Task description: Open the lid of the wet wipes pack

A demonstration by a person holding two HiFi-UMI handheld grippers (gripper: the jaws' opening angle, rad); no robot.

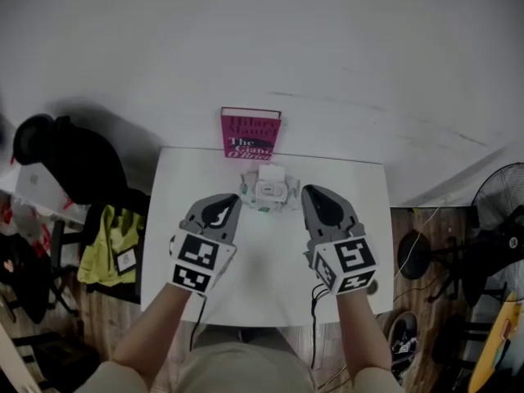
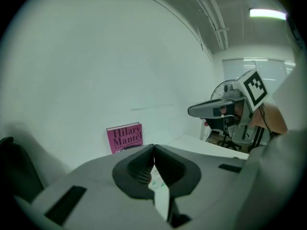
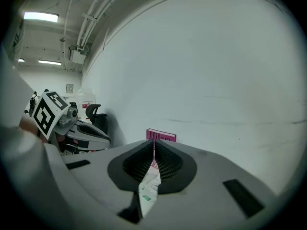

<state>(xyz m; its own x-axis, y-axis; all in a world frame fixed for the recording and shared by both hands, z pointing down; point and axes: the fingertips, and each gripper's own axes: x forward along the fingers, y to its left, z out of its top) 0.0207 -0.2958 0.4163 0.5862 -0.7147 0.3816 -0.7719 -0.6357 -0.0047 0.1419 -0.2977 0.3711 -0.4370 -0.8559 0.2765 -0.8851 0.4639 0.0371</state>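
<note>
My left gripper (image 1: 232, 200), right gripper (image 1: 310, 192) clenched, empty. Soft white-green wet wipes pack (image 1: 268, 191) at 12 o'clock; white plastic lid (image 1: 271, 173) seemingly flipped open, task likely done.

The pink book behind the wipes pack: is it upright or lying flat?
Upright: the pink book stands on edge, its cover facing the camera.

The counter (image 1: 360, 252) has a smooth, matt white top. On it, the wet wipes pack (image 1: 287, 196) is soft plastic film with a faint sheen, and its lid (image 1: 270, 191) looks like hard white plastic. At the counter's far edge, the book (image 1: 250, 133) has a magenta paper cover. The left claw (image 1: 236, 198) and right claw (image 1: 306, 191) are smooth, matt grey plastic shells. Their inner pads (image 2: 136, 169) are dark, finely ribbed and rubber-like. The floor (image 1: 401, 223) right of the counter is wood plank.
</note>
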